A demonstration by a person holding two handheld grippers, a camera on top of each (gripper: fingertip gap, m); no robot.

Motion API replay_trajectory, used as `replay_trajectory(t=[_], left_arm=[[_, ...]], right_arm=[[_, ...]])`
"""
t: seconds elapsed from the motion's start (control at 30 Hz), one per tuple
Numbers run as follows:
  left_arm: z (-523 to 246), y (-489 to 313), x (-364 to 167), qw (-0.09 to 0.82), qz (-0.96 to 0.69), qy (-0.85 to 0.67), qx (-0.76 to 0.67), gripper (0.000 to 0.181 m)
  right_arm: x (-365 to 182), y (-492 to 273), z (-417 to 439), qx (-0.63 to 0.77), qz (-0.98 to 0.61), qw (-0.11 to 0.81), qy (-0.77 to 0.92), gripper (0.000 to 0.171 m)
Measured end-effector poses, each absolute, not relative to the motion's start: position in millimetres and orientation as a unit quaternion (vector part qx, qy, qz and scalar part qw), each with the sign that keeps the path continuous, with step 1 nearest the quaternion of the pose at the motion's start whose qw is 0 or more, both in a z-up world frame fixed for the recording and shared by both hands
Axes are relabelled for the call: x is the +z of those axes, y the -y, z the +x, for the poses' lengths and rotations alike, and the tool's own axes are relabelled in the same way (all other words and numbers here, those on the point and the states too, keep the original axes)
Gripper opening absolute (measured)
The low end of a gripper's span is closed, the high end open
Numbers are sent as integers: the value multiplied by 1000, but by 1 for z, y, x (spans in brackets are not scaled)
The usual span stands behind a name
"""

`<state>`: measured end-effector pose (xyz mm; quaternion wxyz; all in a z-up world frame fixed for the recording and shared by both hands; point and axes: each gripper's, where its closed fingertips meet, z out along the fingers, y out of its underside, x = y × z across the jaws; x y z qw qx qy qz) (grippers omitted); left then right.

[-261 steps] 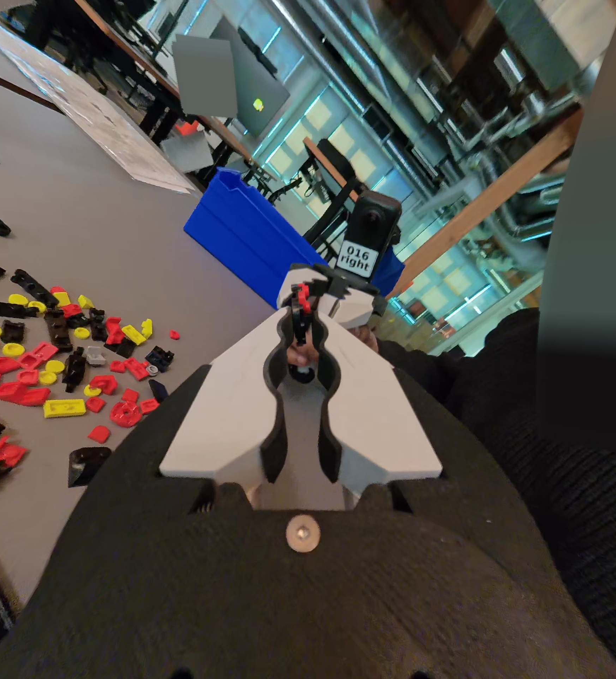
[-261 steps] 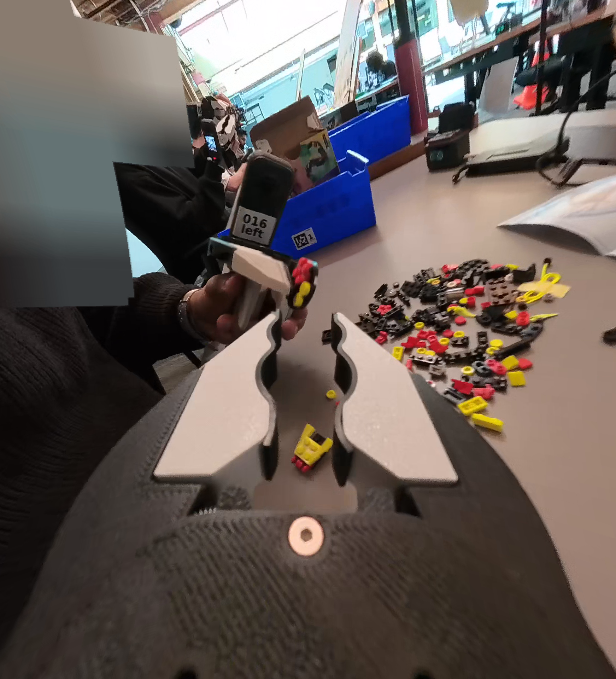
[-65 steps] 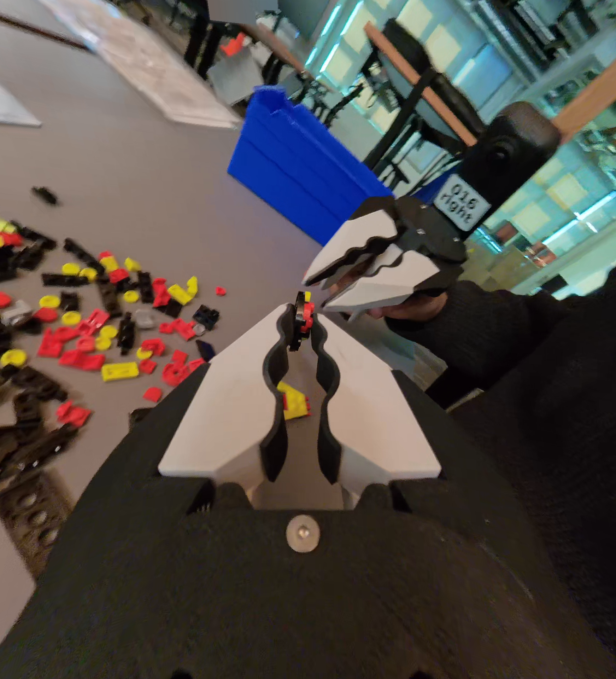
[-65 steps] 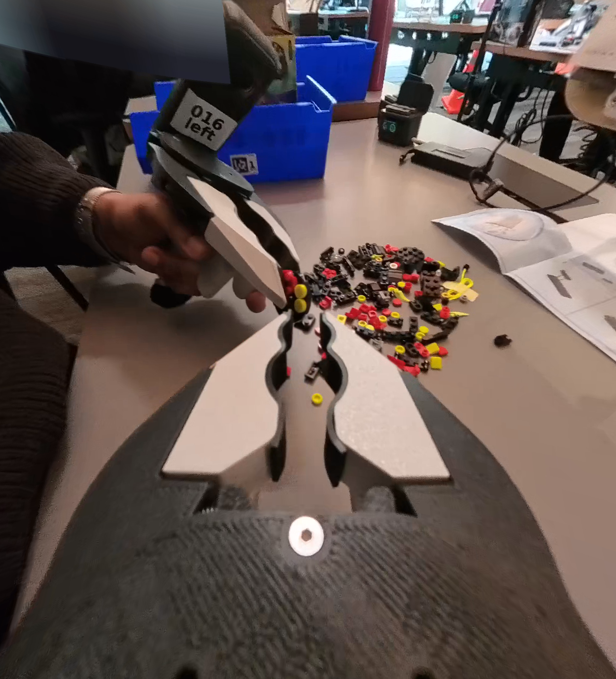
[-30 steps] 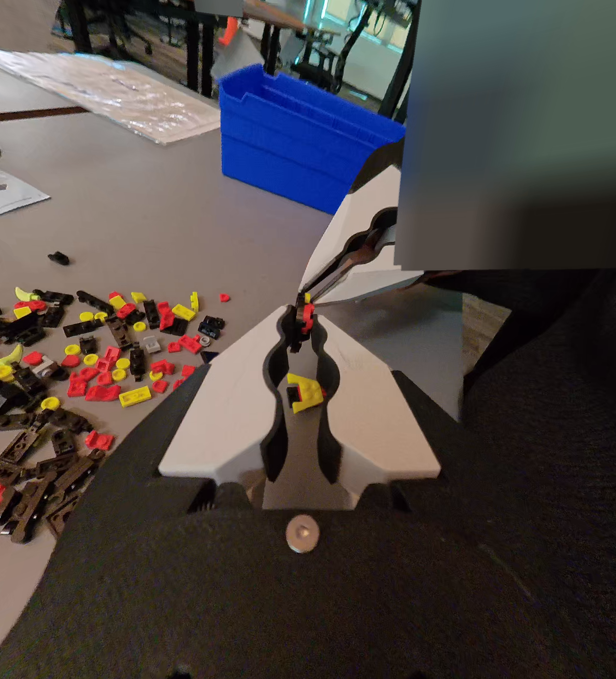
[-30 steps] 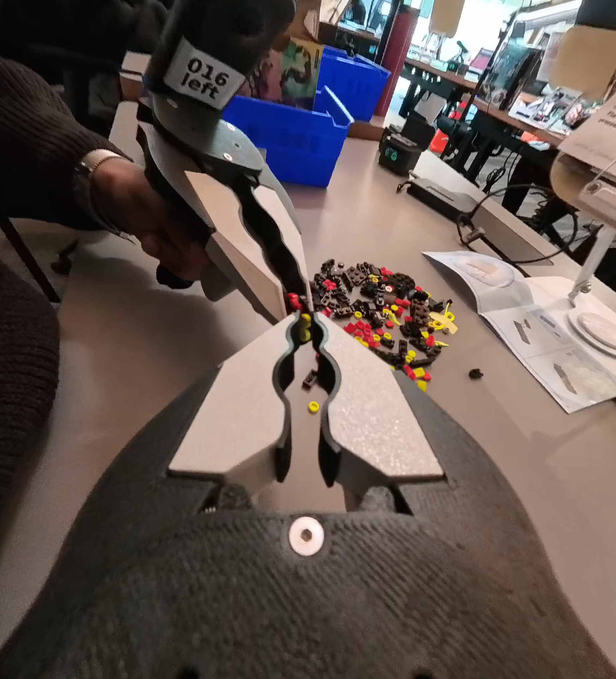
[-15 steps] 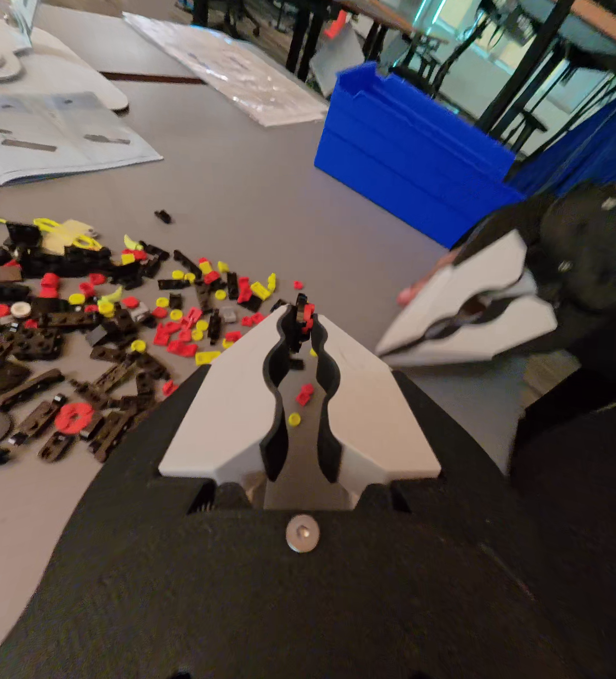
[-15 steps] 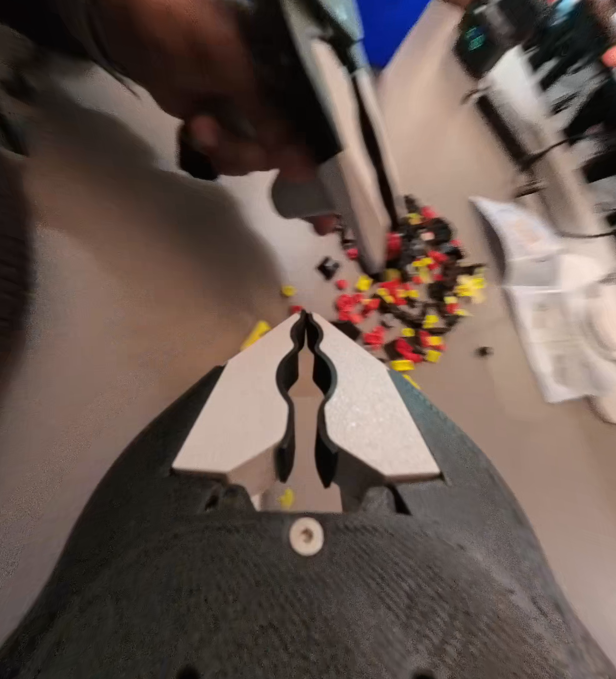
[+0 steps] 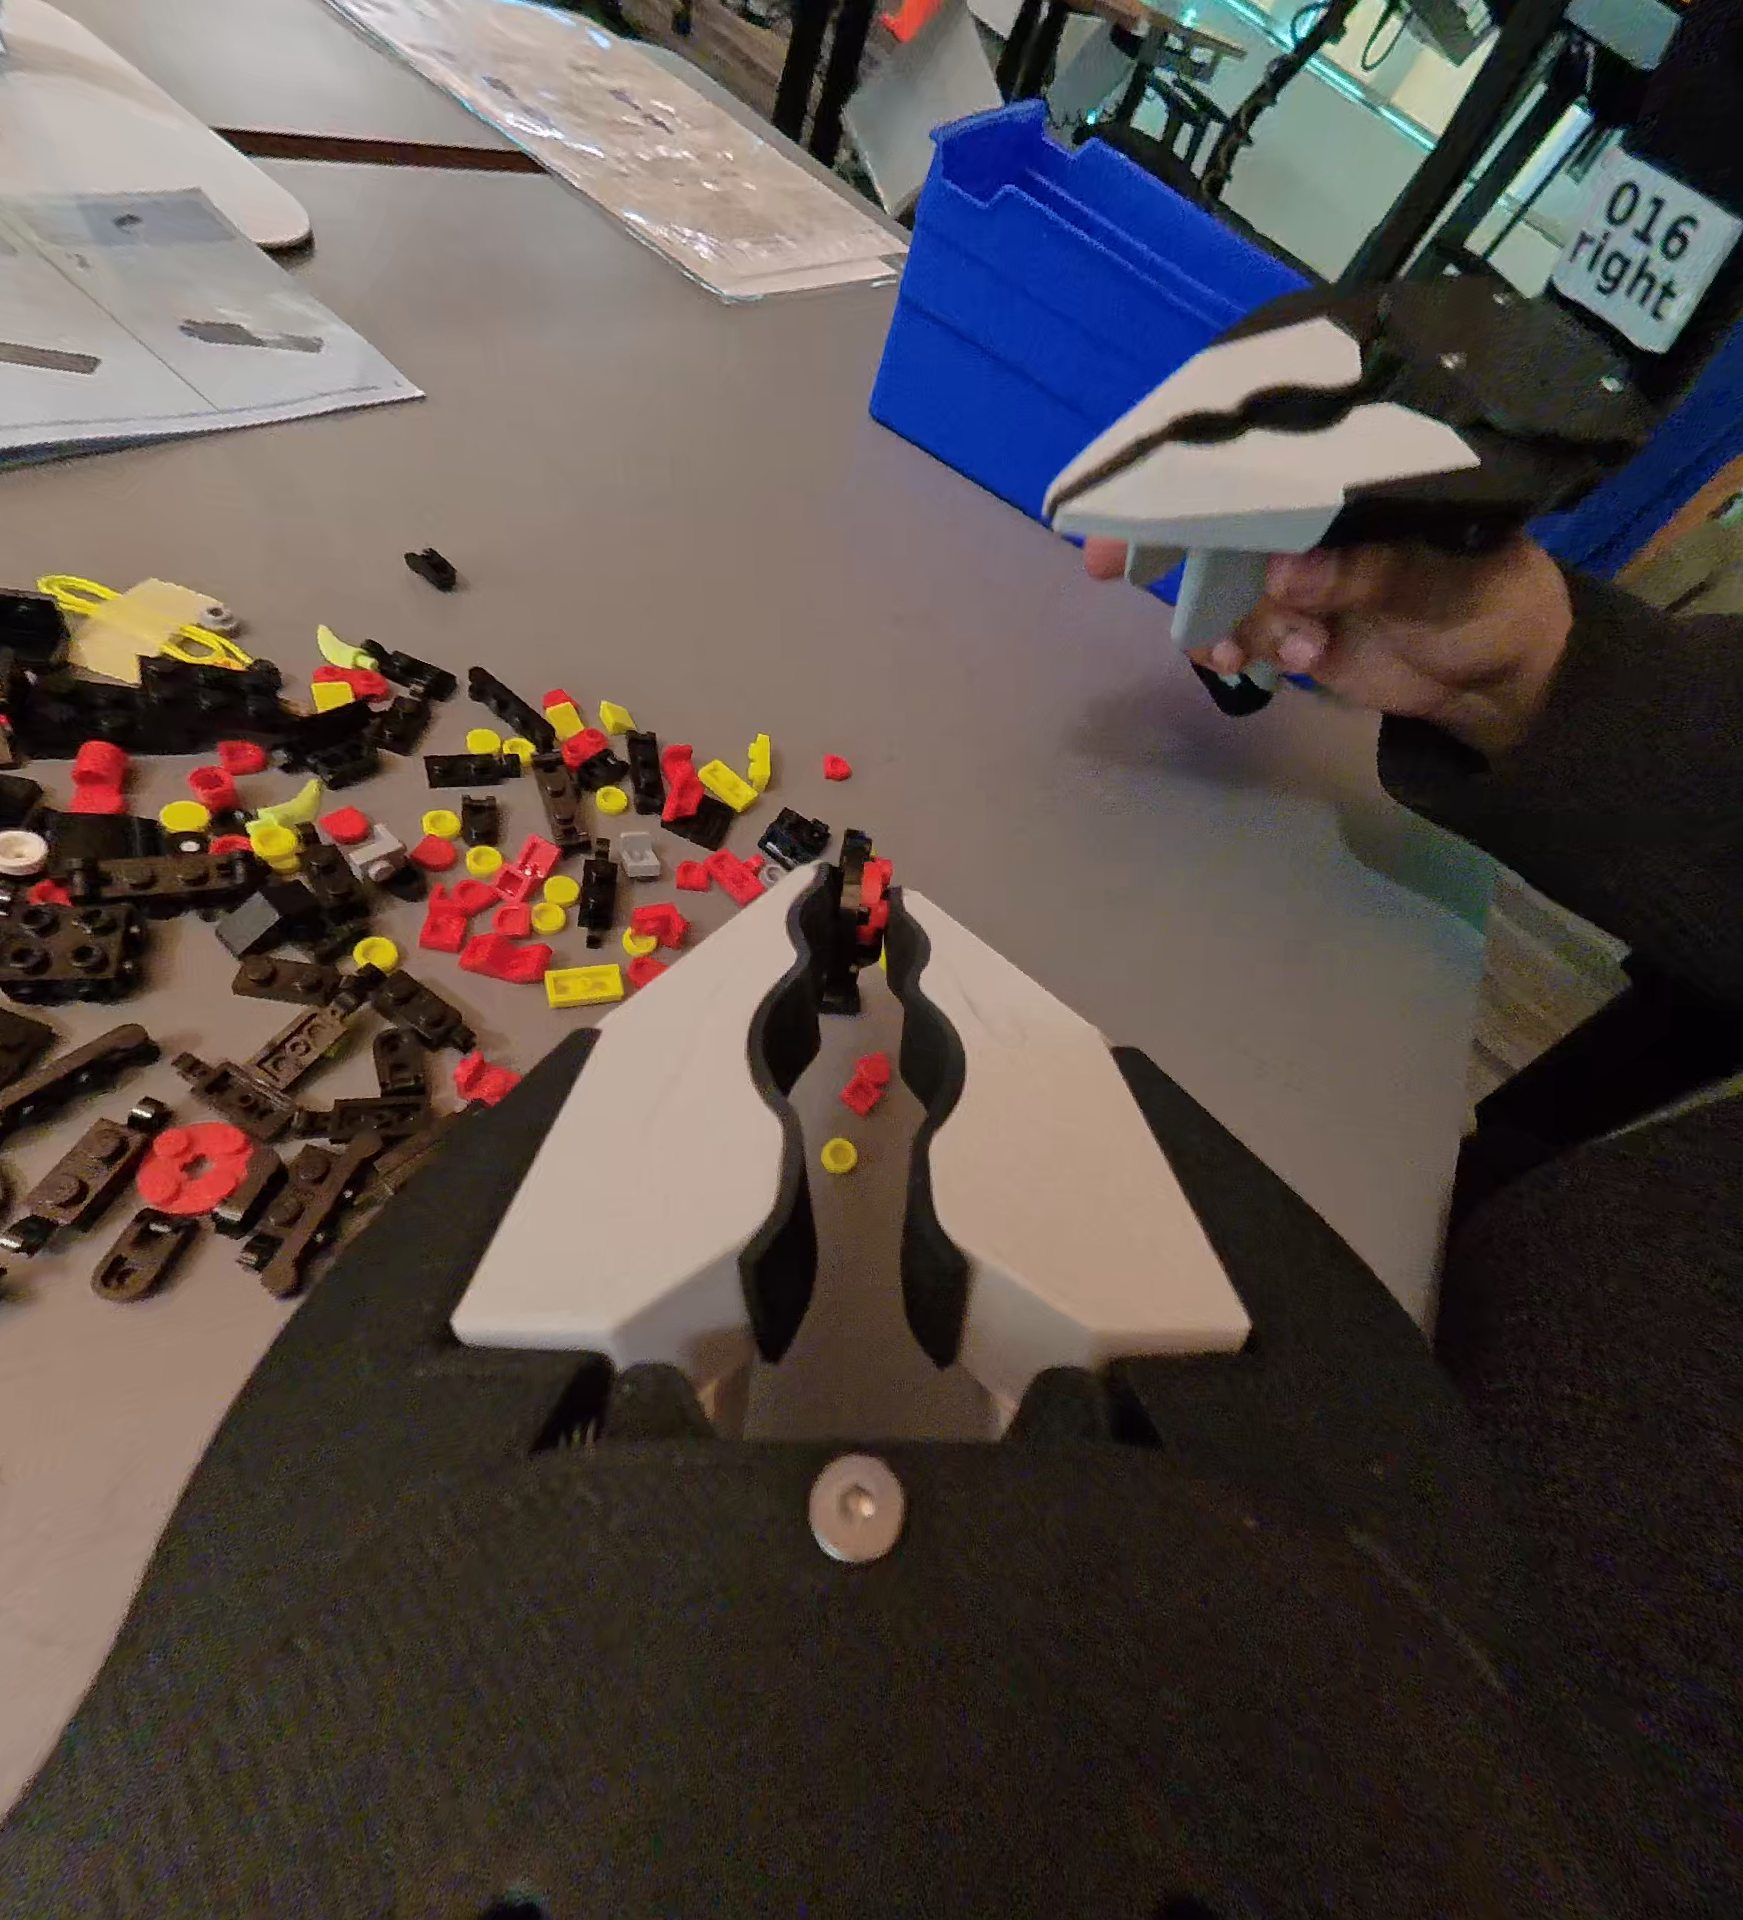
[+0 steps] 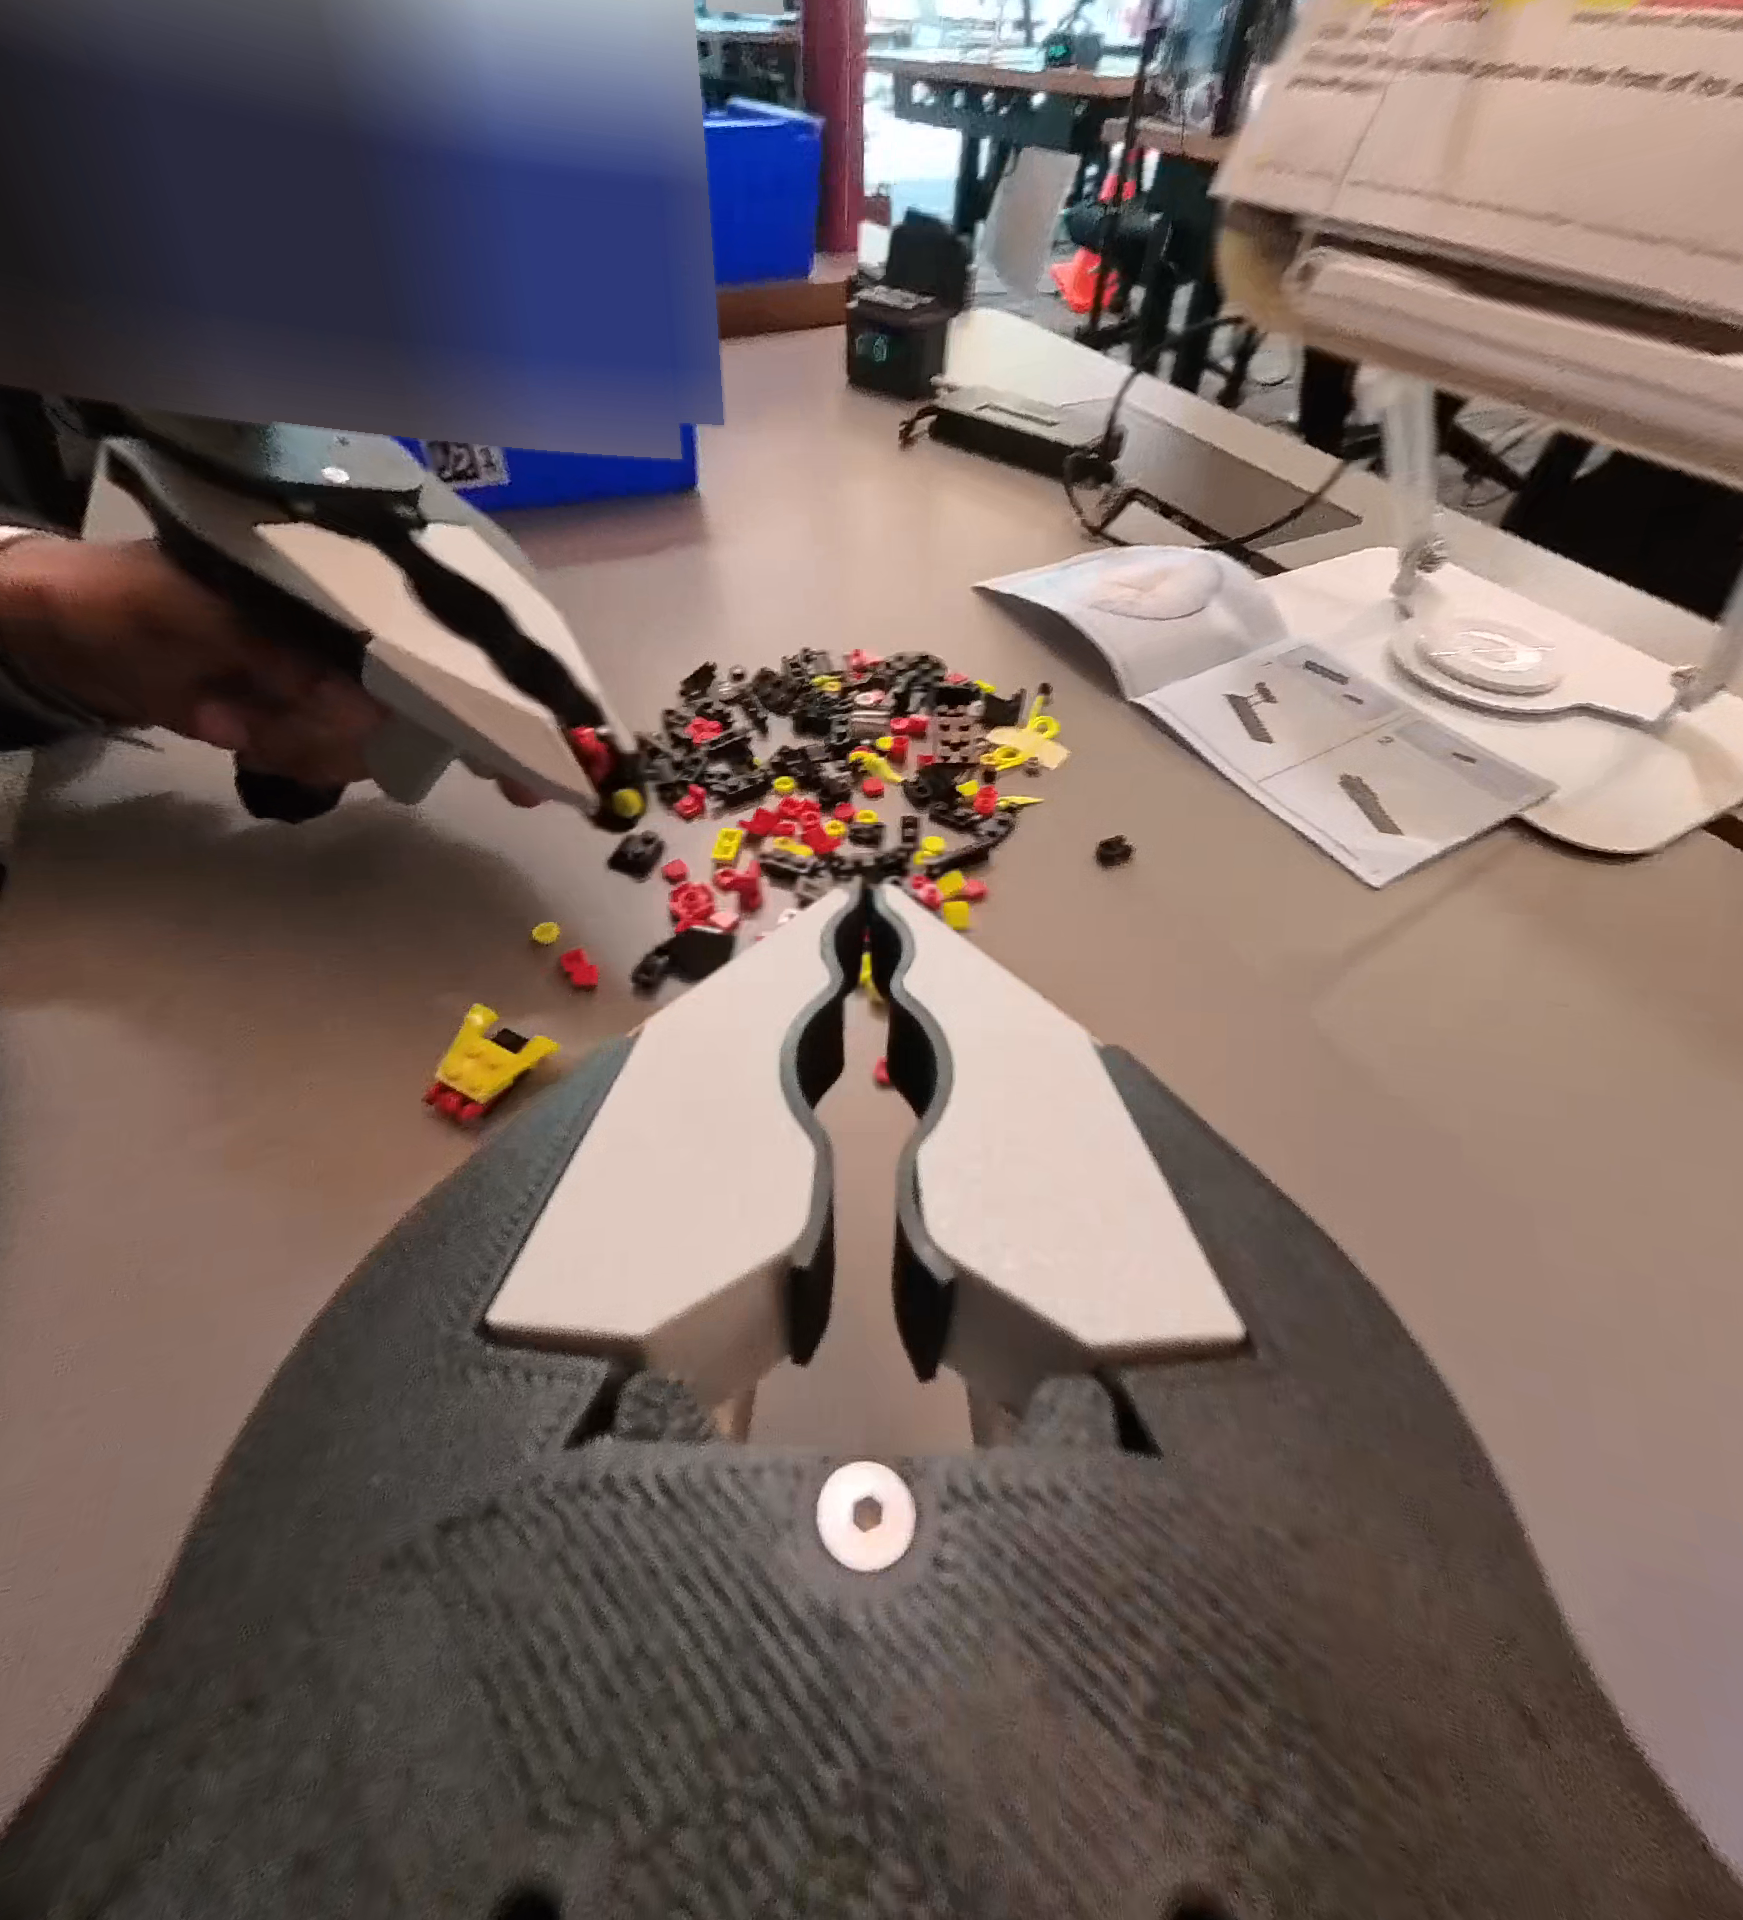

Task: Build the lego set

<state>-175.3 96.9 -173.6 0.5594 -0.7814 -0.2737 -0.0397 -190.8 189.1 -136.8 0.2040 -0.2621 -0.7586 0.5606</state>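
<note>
My left gripper point(image 9: 854, 902) is shut on a small black, red and yellow lego assembly point(image 9: 859, 906) and holds it just above the table at the near edge of the loose-piece pile point(image 9: 327, 831). The right wrist view shows that gripper point(image 10: 609, 792) with the assembly point(image 10: 605, 777) at its tips. My right gripper point(image 10: 865, 900) is shut and empty, hovering over the pile's point(image 10: 825, 790) near edge. In the left wrist view it point(image 9: 1059, 507) hangs in the air to the right. A small yellow and red sub-assembly point(image 10: 488, 1060) lies on the table.
A blue bin point(image 9: 1054, 301) stands behind the pile. An open instruction booklet point(image 10: 1303, 717) and a white stand base point(image 10: 1594, 717) lie at the far side. A lone black piece point(image 10: 1113, 850) sits apart. Cables and a black box point(image 10: 893, 343) are at the back.
One second ago my right gripper's tips met the assembly in my left gripper. It has since pulled away, still shut. My left gripper has dropped toward the pile with the assembly.
</note>
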Motion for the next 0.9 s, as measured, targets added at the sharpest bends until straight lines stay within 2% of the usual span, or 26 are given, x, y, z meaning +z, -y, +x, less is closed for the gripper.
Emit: replay_trajectory(t=[0.33,0.43,0.57,0.6,0.63,0.67,0.7,0.77,0.83,0.87,0.9], left_arm=[[-174,-99,-171,572,-770,278,-60,4],[-174,-100,-170,575,-766,279,-66,4],[-174,-102,-168,580,-762,278,-70,4],[-174,-102,-168,581,-762,278,-68,4],[-174,-102,-168,581,-762,278,-67,4],[-174,-102,-168,581,-762,278,-66,4],[-175,-102,-168,582,-762,278,-65,4],[-176,-101,-168,583,-760,280,-65,4],[-177,-100,-167,585,-757,284,-66,4],[-177,-100,-166,586,-755,285,-67,4],[-177,-99,-166,587,-754,286,-67,4]], right_arm=[[-52,-274,-198,620,-306,319,648,3],[-25,-294,-189,630,-317,339,622,17],[-19,-305,-182,606,-333,350,632,46],[-21,-305,-180,598,-334,355,636,48],[-23,-305,-178,592,-332,358,641,41],[-27,-301,-174,591,-323,353,649,17],[-32,-294,-169,597,-309,338,658,0],[-44,-283,-168,605,-313,311,663,5],[-55,-274,-171,602,-321,298,668,36],[-61,-269,-172,600,-321,292,672,38],[-66,-262,-171,601,-315,283,678,31]])
